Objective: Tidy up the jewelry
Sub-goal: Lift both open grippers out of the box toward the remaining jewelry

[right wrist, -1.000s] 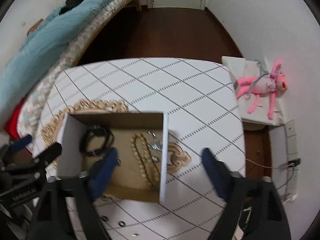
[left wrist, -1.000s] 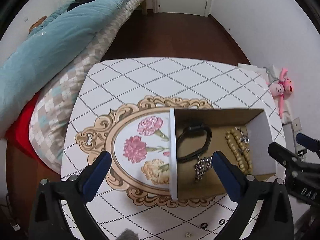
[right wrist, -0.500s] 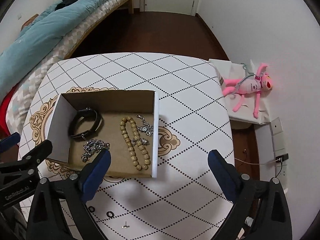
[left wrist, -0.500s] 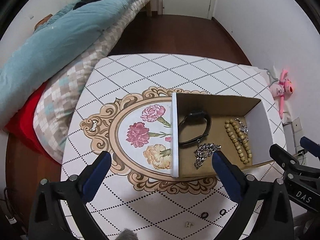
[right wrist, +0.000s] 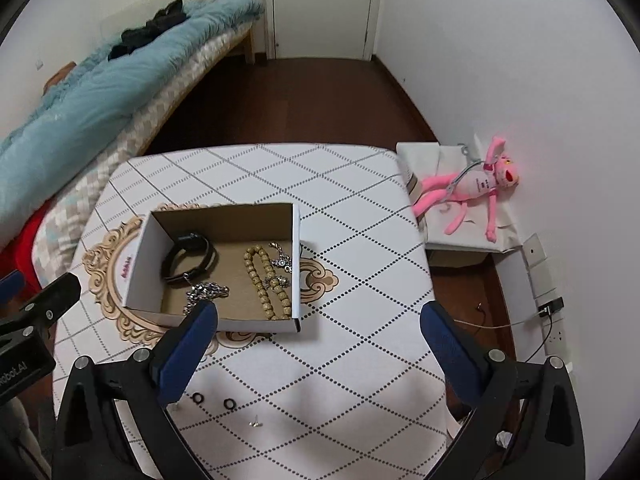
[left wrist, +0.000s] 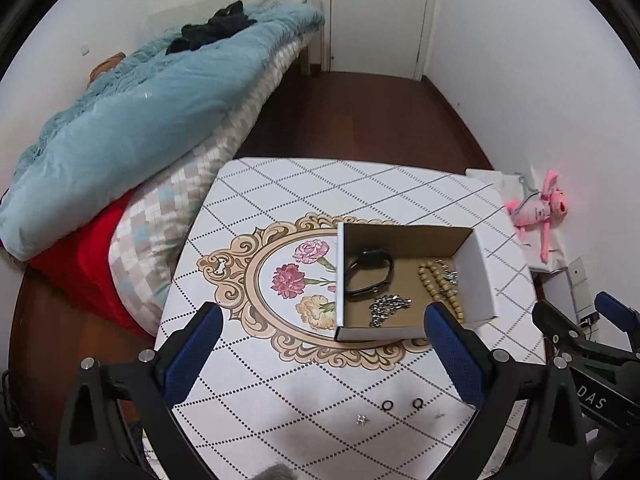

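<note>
An open cardboard box [left wrist: 476,276] [right wrist: 138,260] stands on the table. It holds a black band [left wrist: 368,274] [right wrist: 188,256], a silver chain [left wrist: 388,306] [right wrist: 206,292], a string of tan beads [left wrist: 440,284] [right wrist: 266,280] and a small silver piece [right wrist: 282,260]. Two black rings [left wrist: 402,404] [right wrist: 212,401] and small studs [left wrist: 362,420] [right wrist: 255,424] lie on the table's near part. My left gripper [left wrist: 320,328] is open and empty, above and in front of the box. My right gripper [right wrist: 318,328] is open and empty, right of the box.
The table [left wrist: 280,192] [right wrist: 360,216] has a white diamond-patterned cloth with a floral medallion. A bed with a blue quilt [left wrist: 140,120] lies to the left. A pink plush toy [right wrist: 476,188] lies on a low stand at the right. Cables run by the right wall.
Both grippers have pulled back and up from the box, so more of the table and room shows. The box and jewelry have not moved.
</note>
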The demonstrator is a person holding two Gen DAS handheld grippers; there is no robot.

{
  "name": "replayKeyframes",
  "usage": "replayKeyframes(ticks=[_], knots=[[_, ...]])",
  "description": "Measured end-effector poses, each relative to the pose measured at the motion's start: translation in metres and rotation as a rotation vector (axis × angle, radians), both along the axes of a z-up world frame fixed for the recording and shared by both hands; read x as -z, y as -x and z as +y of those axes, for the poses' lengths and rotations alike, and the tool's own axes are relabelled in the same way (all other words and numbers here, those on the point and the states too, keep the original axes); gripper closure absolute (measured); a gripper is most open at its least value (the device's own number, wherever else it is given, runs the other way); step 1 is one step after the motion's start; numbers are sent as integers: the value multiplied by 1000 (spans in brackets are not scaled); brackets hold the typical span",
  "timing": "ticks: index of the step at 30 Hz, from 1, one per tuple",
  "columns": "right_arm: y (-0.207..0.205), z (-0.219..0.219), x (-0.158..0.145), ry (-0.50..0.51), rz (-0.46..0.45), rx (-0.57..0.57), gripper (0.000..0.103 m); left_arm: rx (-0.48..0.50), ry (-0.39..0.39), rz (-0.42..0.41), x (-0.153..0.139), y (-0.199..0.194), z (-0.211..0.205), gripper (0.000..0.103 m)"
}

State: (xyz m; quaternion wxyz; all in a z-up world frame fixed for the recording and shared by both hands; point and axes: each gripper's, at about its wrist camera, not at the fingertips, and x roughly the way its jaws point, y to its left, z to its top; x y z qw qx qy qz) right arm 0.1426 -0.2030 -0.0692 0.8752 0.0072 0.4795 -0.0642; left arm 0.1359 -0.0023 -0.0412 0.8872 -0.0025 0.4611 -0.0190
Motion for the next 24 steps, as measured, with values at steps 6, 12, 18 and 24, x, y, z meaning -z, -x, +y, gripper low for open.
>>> replayKeyframes(ticks=[6, 12, 18, 24], knots=[[22, 0, -30, 2, -65, 14, 1, 19, -11, -48, -26, 21, -4, 0], [40, -2, -48, -18, -97, 16, 1, 19, -15, -50, -33, 33, -4, 0], [49, -4, -30, -74, -44, 11, 1, -17, -39, 20, 4, 38, 4, 0], [54, 4, 41, -136, 94, -29, 2, -56, -112, 145, 75, 44, 18, 0]])
